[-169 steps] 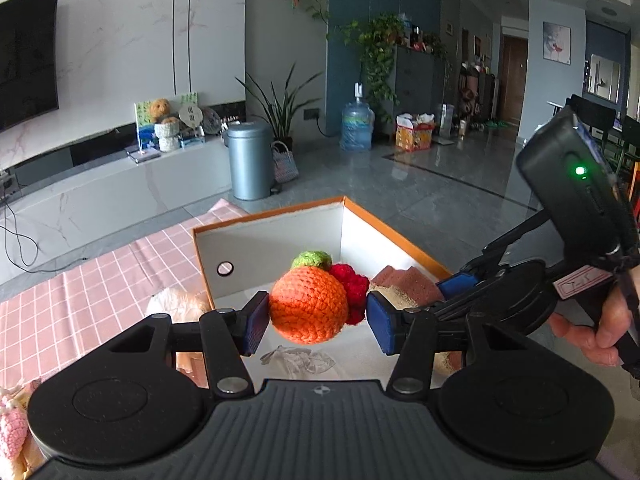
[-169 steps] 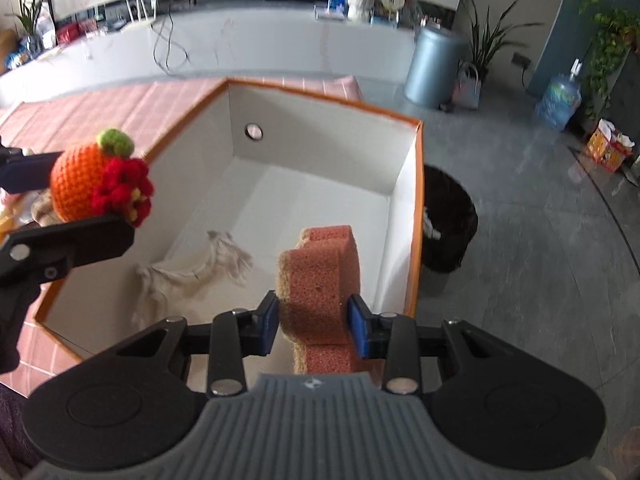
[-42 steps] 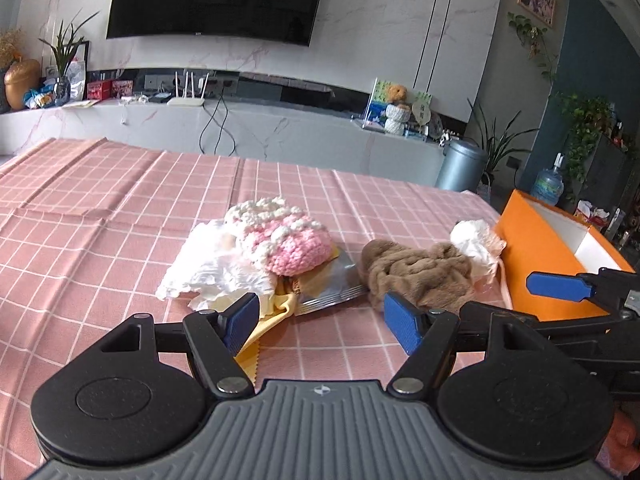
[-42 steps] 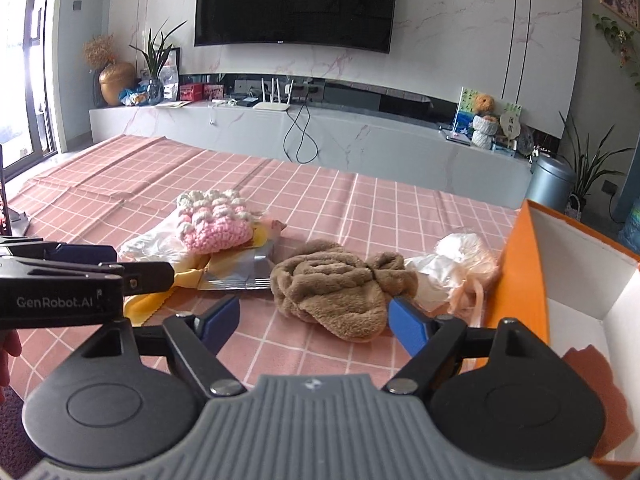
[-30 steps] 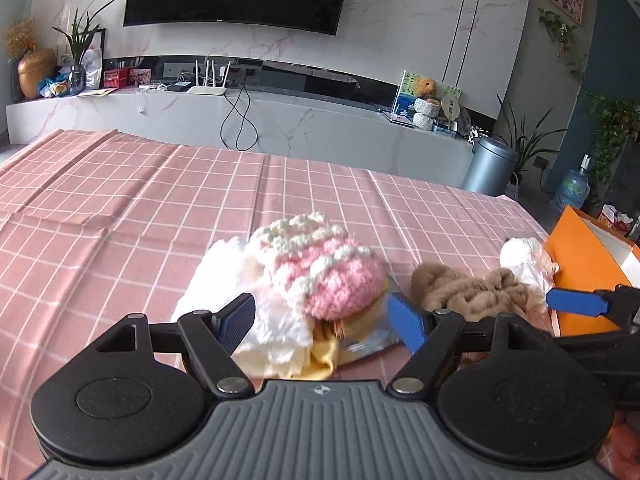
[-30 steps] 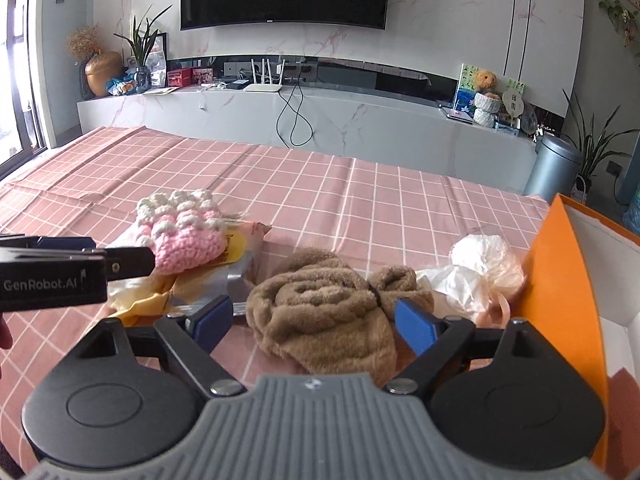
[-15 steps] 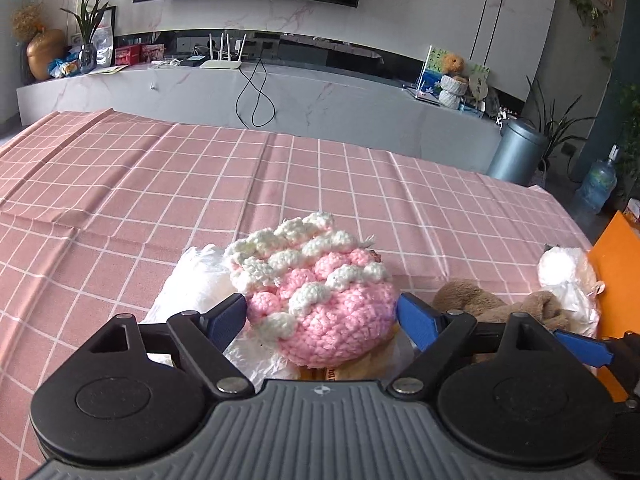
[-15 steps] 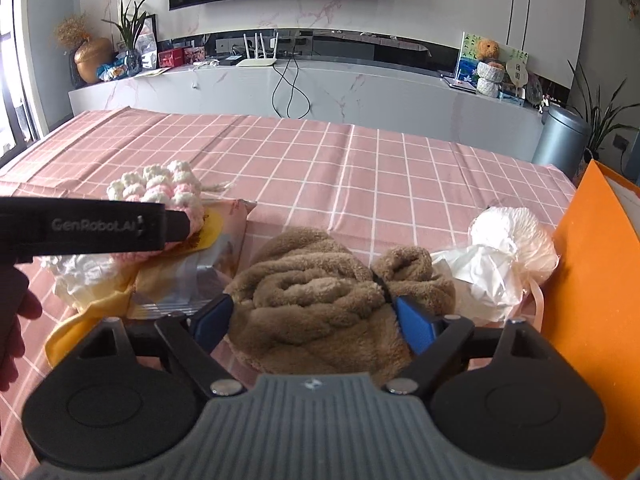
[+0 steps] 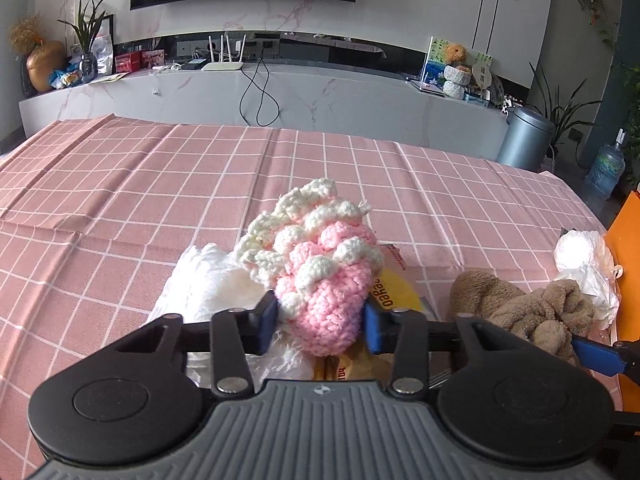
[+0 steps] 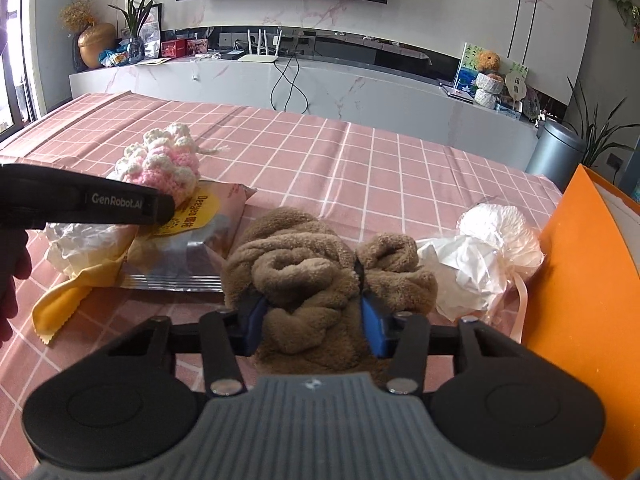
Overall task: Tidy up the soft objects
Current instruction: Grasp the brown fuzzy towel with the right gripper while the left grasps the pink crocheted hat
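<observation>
Left gripper [image 9: 320,316] clenching on pink-and-white crochet toy [image 9: 320,276], toy sitting atop snack packet [image 10: 192,240] on pink checked tabletop [image 9: 160,184]. Right gripper [image 10: 314,326] squeezing brown plush cloth [image 10: 316,276], cloth lying on tabletop between packet and white wrapped bundle [image 10: 492,240], near orange box [image 10: 580,280].

1 crochet toy [image 9: 320,280], 1 brown plush [image 10: 316,276], 1 snack packet [image 10: 200,240], 1 orange box [image 10: 592,300]

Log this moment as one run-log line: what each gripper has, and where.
left gripper: shut on pink crochet toy, over snack packet | right gripper: shut on brown fleece cloth, on tablecloth | orange box: right edge
</observation>
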The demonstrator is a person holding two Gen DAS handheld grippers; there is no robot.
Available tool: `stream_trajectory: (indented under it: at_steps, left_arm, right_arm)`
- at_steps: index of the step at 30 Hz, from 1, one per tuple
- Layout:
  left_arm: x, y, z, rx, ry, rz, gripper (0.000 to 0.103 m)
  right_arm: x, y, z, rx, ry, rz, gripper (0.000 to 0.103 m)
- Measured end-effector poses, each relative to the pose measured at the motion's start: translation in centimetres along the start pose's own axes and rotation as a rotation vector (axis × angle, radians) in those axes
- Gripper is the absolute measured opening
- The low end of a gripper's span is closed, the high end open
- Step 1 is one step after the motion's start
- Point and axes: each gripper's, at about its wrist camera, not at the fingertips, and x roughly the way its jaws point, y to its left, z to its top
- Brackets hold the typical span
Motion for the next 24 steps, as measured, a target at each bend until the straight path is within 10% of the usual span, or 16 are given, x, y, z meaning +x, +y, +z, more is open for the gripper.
stream_trajectory:
  at_steps: [10, 24]
  left_arm:
    - [-3.4, -0.6, -0.2, 0.021, -0.052, -0.042, 0.038]
    - [-8.7, -2.1, -3.8, 0.062, -0.009, -0.126, 0.038]
  right_arm:
    - [-1.9, -0.2, 0.5, 0.000, -0.043, 0.021, 0.006]
    - [-7.4, 0.3, -1.8, -0.029, -0.026, 0.109, 0.002]
